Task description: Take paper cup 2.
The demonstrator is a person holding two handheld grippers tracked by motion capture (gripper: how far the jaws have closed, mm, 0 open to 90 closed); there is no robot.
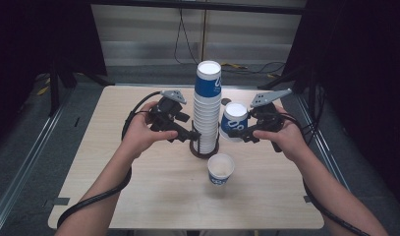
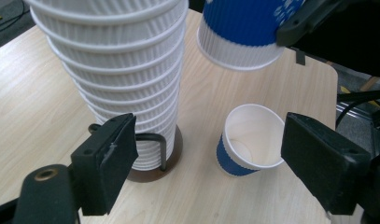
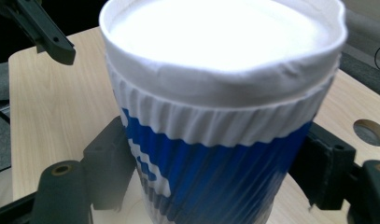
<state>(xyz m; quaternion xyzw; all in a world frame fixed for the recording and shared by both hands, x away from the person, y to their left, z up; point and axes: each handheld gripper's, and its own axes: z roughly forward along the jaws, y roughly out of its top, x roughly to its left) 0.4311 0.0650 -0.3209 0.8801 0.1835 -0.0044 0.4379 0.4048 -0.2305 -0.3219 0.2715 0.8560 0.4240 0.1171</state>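
A tall stack of upside-down blue-and-white paper cups (image 1: 207,105) (image 2: 117,70) stands on a dark round holder (image 1: 203,151) (image 2: 171,156) at the table's middle. My left gripper (image 1: 191,135) (image 2: 213,144) sits low beside the holder, jaws open, nothing pressed between them. One pad (image 2: 114,156) is just in front of the stack's base. My right gripper (image 1: 235,132) (image 3: 211,179) is shut on a single cup (image 1: 234,122) (image 2: 246,32) (image 3: 215,116), held tilted in the air right of the stack, its white-banded wide end down. An upright empty cup (image 1: 220,168) (image 2: 248,142) stands on the table below it.
The light wooden table (image 1: 138,187) has bare room to the left, right and front of the cups. Black cables (image 1: 97,196) trail from both grippers along the forearms. A dark floor and metal rails surround the table.
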